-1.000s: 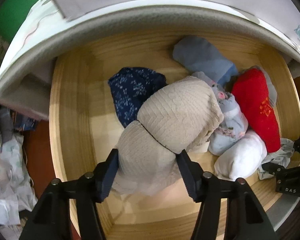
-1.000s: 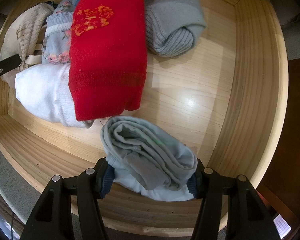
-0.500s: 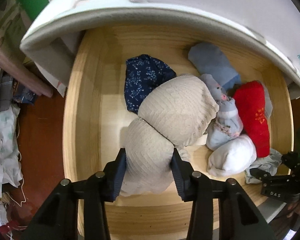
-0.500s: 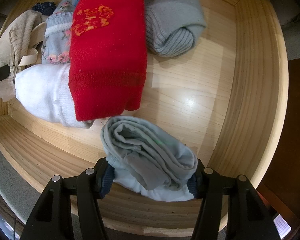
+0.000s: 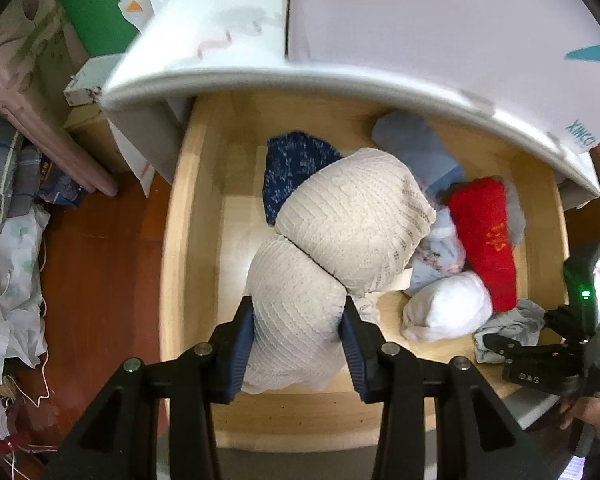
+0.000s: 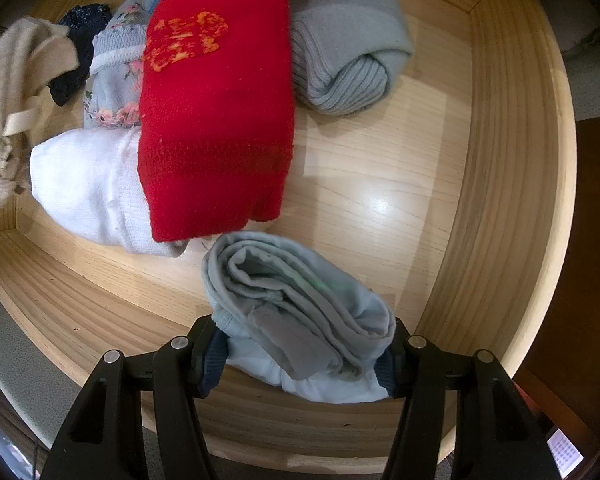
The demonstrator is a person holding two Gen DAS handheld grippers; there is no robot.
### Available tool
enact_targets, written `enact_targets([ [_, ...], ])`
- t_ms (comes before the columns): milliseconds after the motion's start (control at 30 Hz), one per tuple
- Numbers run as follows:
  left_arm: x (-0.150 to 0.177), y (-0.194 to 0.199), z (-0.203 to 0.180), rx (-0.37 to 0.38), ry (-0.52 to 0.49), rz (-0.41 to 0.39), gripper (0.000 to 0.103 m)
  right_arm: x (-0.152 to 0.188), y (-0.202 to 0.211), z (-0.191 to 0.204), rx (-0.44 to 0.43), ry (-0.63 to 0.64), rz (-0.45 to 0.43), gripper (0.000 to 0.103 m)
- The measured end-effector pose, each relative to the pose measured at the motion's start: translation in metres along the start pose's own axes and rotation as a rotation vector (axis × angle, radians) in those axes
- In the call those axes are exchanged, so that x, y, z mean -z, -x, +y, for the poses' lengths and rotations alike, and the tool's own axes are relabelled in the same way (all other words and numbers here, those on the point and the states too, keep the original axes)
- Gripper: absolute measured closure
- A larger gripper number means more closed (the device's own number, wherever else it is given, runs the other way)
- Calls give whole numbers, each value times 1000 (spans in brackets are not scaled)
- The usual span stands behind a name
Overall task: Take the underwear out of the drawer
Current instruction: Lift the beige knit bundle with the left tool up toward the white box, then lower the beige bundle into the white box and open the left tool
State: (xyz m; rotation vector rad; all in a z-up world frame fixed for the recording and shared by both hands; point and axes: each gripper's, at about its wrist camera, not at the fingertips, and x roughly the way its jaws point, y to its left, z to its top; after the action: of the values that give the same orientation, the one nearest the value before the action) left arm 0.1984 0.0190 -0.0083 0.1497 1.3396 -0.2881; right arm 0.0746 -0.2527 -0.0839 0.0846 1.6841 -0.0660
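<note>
A beige knit bra (image 5: 352,224) hangs over the open wooden drawer (image 5: 172,264). My left gripper (image 5: 298,312) is shut on its lower cup, and the upper cup trails above the other clothes. In the right wrist view, a folded pale blue-grey pair of underwear (image 6: 284,280) lies in the drawer's near corner. My right gripper (image 6: 302,336) is shut on it, with both pads pressed into the fabric. The right gripper (image 5: 516,344) also shows at the right edge of the left wrist view, down by that underwear.
A red sock roll (image 6: 216,120), a white roll (image 6: 88,184), a grey sock bundle (image 6: 348,52), a floral piece (image 6: 116,80) and a navy garment (image 5: 292,168) fill the drawer. A white cabinet top (image 5: 420,40) overhangs its back. Clutter (image 5: 8,260) lies on the floor at left.
My left gripper closed on the bra's lower cup and rose with it, so the drawer looks smaller. The right gripper and its underwear have not moved.
</note>
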Motion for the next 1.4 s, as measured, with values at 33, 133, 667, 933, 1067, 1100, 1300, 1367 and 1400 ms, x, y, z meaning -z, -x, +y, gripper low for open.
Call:
enact_targets([
  [33, 1, 6, -1, 2, -1, -6, 62, 0, 0, 0, 0, 0, -1, 48],
  [133, 1, 26, -1, 14, -7, -35, 62, 0, 1, 0, 0, -2, -4, 47],
  [667, 17, 138, -8, 79, -94, -149, 62, 7, -1, 2, 0, -11, -37, 48],
  [933, -19, 220, -19, 87, -104, -307, 62, 9, -1, 1, -1, -8, -43, 48],
  [1067, -56, 251, -27, 85, -101, -385, 62, 10, 1, 1, -1, -8, -43, 48],
  [1100, -65, 256, -30, 78, -98, -401, 62, 10, 1, 2, -1, -9, -43, 48],
  [1300, -121, 254, -59, 34, -117, -430, 61, 10, 1, 1, -1, -8, -44, 48],
  [1367, -136, 243, -69, 33, -126, -418, 61, 10, 1, 1, -1, -9, -44, 48],
  [1400, -142, 238, -74, 31, -130, -413, 61, 10, 1, 1, -1, -8, -44, 48],
])
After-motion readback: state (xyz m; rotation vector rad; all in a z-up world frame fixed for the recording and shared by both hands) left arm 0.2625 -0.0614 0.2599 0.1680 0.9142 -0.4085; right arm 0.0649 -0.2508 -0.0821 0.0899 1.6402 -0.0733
